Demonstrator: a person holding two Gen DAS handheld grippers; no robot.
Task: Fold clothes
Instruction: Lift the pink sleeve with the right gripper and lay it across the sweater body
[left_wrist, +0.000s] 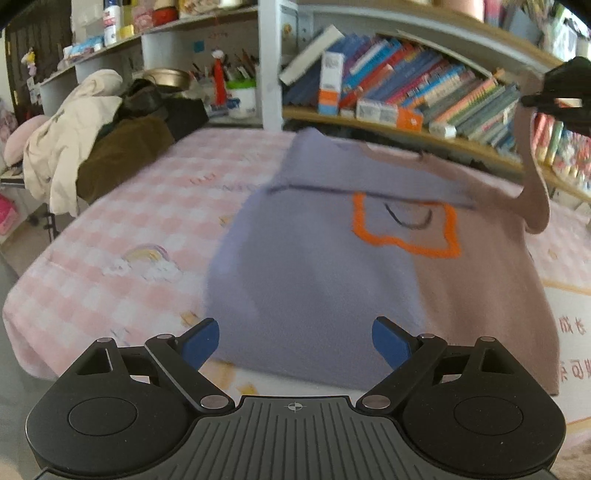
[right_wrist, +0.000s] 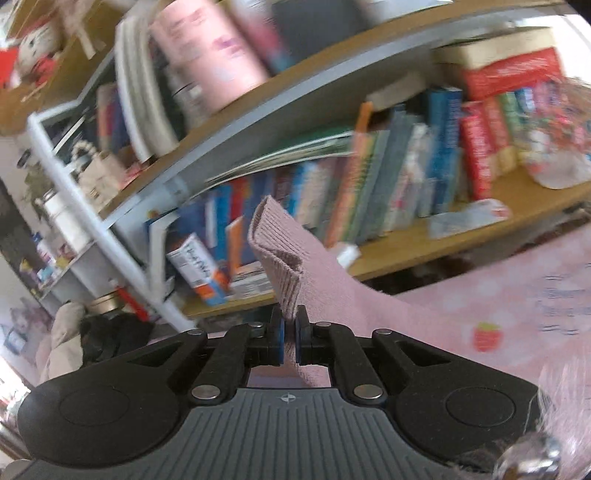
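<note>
A sweater (left_wrist: 314, 266), half lilac and half dusty pink with an orange outline on its chest, lies on the pink checked bedspread (left_wrist: 147, 221). Its lilac sleeve (left_wrist: 351, 173) is folded across the chest. My left gripper (left_wrist: 295, 341) hovers open over the sweater's near hem, nothing between its blue pads. At the right edge of the left wrist view my right gripper (left_wrist: 554, 101) holds the pink sleeve (left_wrist: 532, 177) lifted off the bed. In the right wrist view, my right gripper (right_wrist: 290, 332) is shut on the sleeve's ribbed cuff (right_wrist: 280, 254).
A bookshelf (left_wrist: 424, 92) packed with books runs along the far side of the bed. A heap of cream and dark clothes (left_wrist: 96, 147) sits at the bed's far left corner. Cups with pens (left_wrist: 236, 88) stand on a lower shelf behind it.
</note>
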